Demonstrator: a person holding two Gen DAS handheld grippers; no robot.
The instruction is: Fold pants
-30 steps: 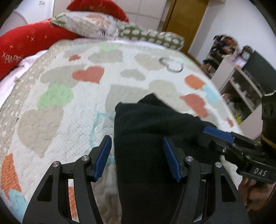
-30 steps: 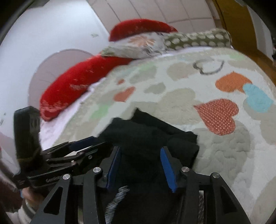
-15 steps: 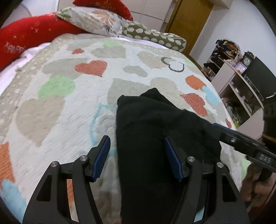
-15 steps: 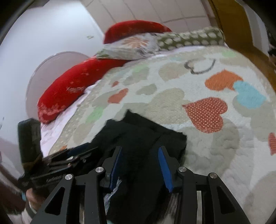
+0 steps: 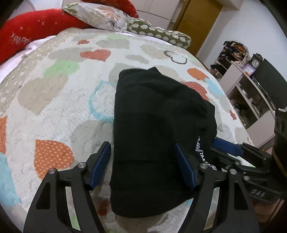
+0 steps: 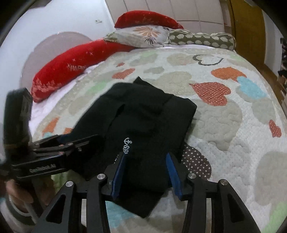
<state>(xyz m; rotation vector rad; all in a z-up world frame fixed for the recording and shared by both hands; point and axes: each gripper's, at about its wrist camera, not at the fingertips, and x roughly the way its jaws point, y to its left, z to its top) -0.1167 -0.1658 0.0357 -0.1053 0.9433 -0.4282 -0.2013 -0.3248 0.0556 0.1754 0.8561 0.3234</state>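
The black pants (image 5: pixel 157 114) lie folded into a compact stack on the heart-patterned quilt (image 5: pixel 53 100), with white lettering showing near one edge. My left gripper (image 5: pixel 142 164) hovers over the stack's near left part. Its jaws are opening wide: one pad is off the left edge, the other is over the cloth, and neither presses. In the right wrist view the pants (image 6: pixel 143 121) run between the blue pads of my right gripper (image 6: pixel 145 173). Its jaws are opening too, and the cloth lies flat and loose between them. Each gripper shows in the other's view, the right gripper (image 5: pixel 227 148) and the left gripper (image 6: pixel 71 141).
Red pillows (image 5: pixel 35 34), a floral pillow (image 5: pixel 100 16) and a green spotted bolster (image 5: pixel 157 34) line the head of the bed. A shelf unit (image 5: pixel 251 89) and a wooden door (image 5: pixel 197 23) stand beyond the bed's right edge. A hand (image 6: pixel 19 195) holds the left gripper.
Both grippers have drawn back toward the near end of the pants, so the stack's near edge and lettering now show. Both pairs of jaws stand wider, the left most clearly.
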